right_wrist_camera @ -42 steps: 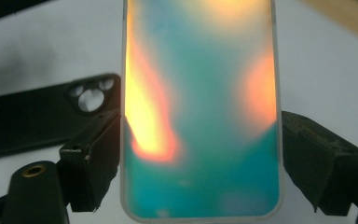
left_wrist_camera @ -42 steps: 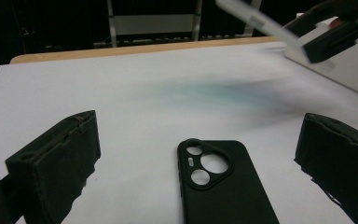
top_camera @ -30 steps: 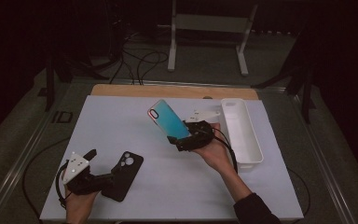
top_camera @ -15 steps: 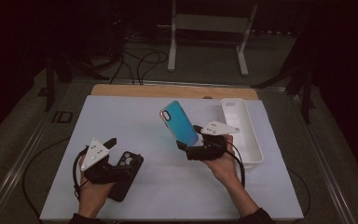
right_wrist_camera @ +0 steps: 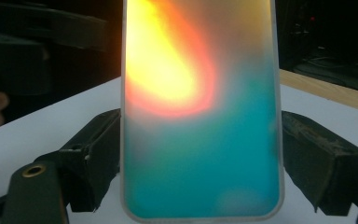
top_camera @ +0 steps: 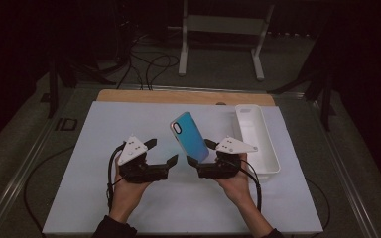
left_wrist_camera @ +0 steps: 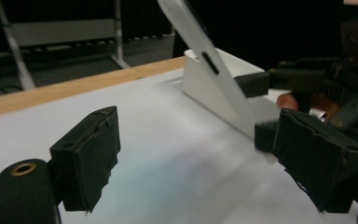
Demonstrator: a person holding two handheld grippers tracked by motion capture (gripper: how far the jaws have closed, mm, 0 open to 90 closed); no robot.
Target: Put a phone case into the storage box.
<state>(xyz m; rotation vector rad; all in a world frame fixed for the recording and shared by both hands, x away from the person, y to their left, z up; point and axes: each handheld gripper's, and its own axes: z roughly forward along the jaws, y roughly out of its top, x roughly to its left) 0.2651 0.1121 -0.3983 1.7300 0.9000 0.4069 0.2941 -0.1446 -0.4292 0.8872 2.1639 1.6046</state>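
my right gripper (top_camera: 202,152) has the teal phone case (top_camera: 190,136) clamped upright; left gripper (top_camera: 161,151) empty, jaws just been closing a bit

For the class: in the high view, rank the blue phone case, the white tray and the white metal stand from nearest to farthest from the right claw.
From the right claw:
1. Blue phone case, gripped between its jaws, tilted up.
2. White tray, beside it at the table's right edge.
3. White metal stand, on the floor beyond the table.

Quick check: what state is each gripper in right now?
Left gripper: open, nothing between its jaws, which have just been closing.
Right gripper: shut on the blue phone, held tilted above the table.
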